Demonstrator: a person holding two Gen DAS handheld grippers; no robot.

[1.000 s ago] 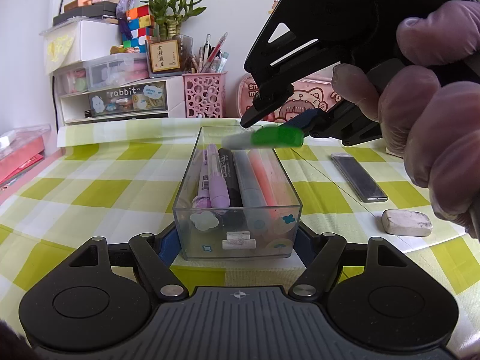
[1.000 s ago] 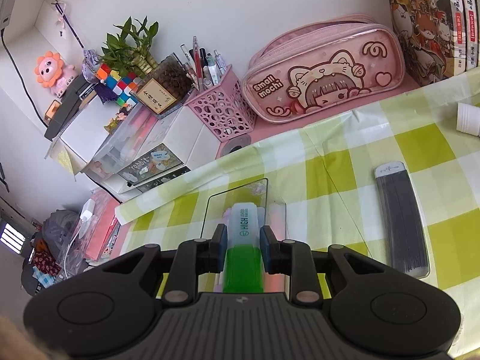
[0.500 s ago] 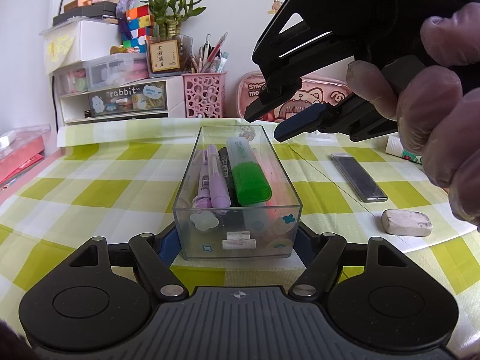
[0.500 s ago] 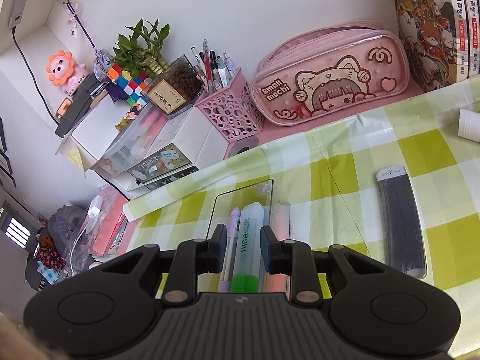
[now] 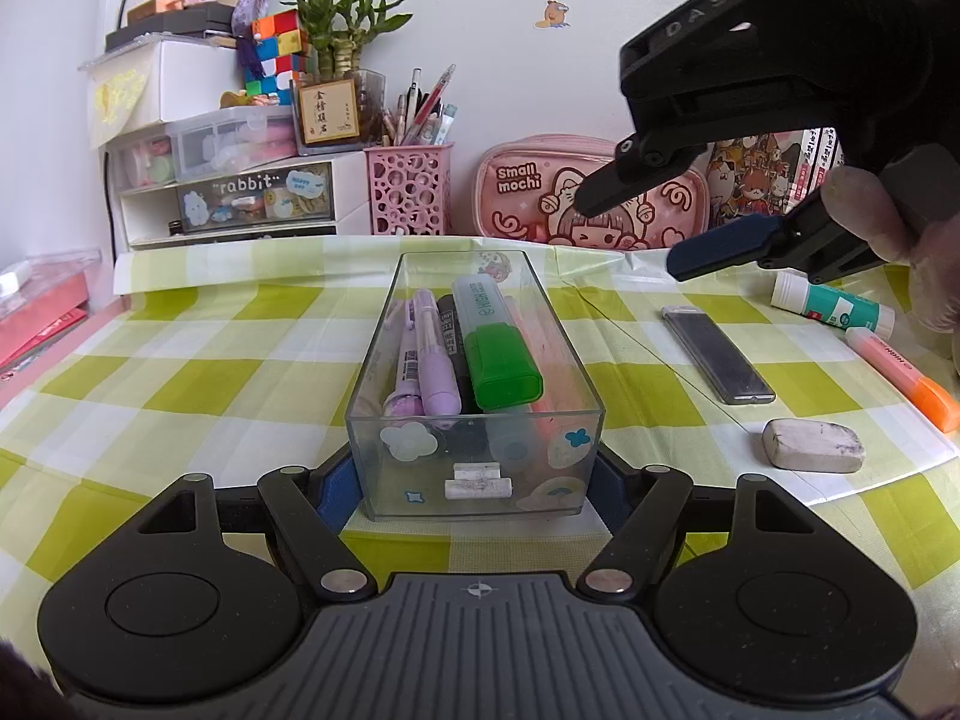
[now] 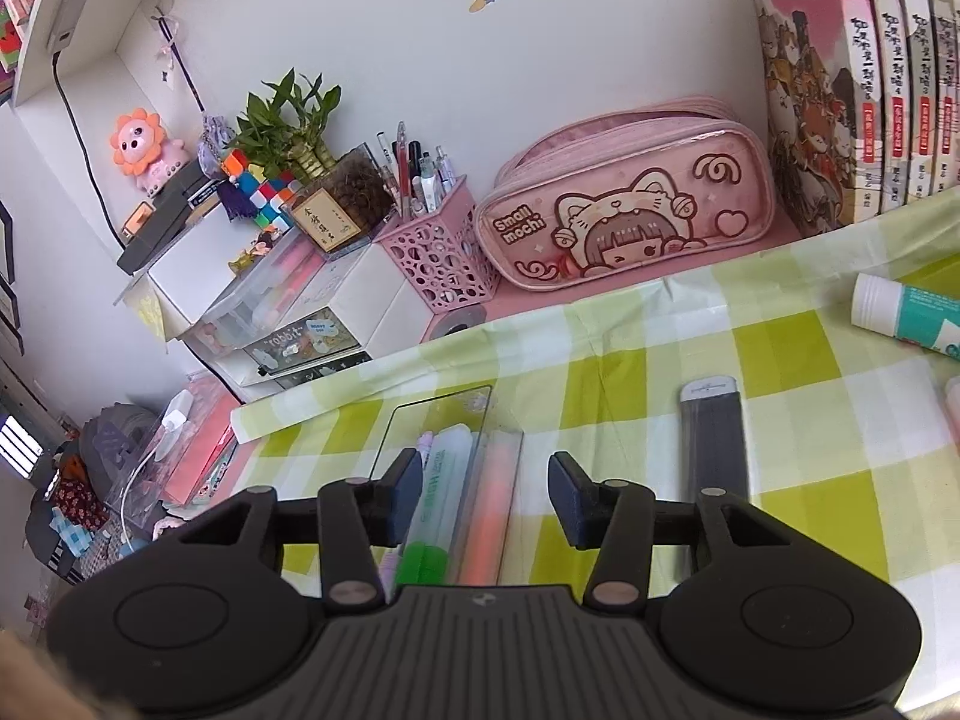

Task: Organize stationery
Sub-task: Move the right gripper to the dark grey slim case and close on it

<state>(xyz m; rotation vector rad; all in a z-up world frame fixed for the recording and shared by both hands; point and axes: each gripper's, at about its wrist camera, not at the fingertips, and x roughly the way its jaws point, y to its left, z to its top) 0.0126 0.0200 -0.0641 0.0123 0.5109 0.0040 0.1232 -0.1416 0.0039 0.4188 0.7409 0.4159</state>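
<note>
Left gripper (image 5: 477,483): clamped on clear box (image 5: 474,468), steadying it.
Right gripper (image 6: 483,495): jaws opening, empty.
Green highlighter (image 5: 495,348): in box, atop pens.

glue stick (image 6: 918,321) cut by edge, orange highlighter (image 5: 906,367) tip cropped

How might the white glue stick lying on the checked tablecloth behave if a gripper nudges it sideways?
The glue stick looks round and lies on its side, so it would probably roll. Its smooth plastic body may slip between the pads. It looks rigid, so it is unlikely to bend.
</note>
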